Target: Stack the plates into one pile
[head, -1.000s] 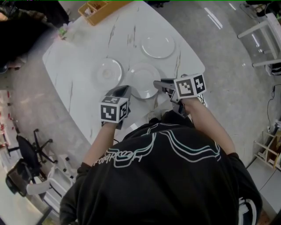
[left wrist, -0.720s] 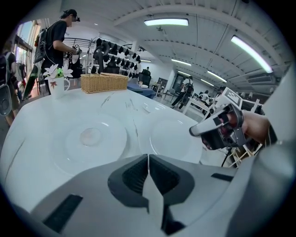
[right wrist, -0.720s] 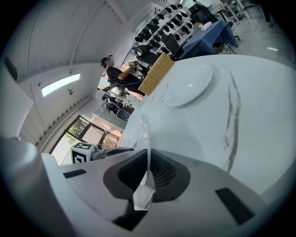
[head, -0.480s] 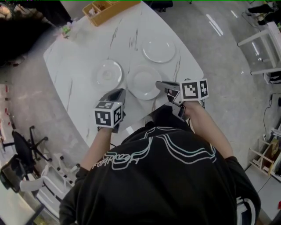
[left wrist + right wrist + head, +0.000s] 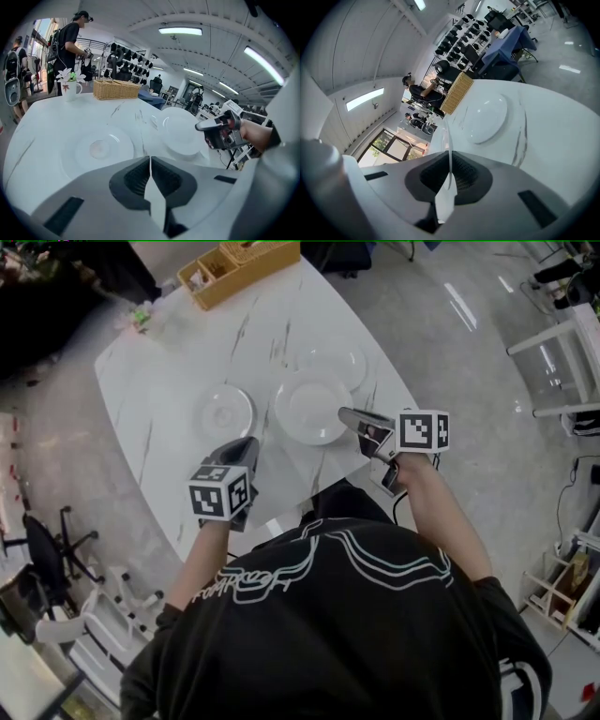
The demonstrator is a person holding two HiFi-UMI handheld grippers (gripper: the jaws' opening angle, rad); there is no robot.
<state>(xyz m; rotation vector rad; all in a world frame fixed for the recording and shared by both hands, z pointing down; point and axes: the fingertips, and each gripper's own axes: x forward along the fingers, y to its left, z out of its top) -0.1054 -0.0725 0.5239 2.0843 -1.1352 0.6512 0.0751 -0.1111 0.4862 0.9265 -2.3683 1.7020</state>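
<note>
Glazed white ceramic is what must be handled here: stiff, smooth, probably weighty for its thinness and easily chipped. Each plate is therefore best taken at the rim and set down flat and gently. Nearest, the left gripper [image 5: 247,446] is held closed with nothing in it, over the near edge of the table [image 5: 159,381]. The right gripper [image 5: 349,415] is clamped on the near-right rim of the held plate [image 5: 307,407], which appears raised off the marble-patterned top. Just left of it, the second plate [image 5: 225,411] lies flat on the table. Beyond, the far plate [image 5: 342,354] is partly covered by the held one. Three plates are counted, two grippers, and one wicker basket [image 5: 246,261] at the far edge.
</note>
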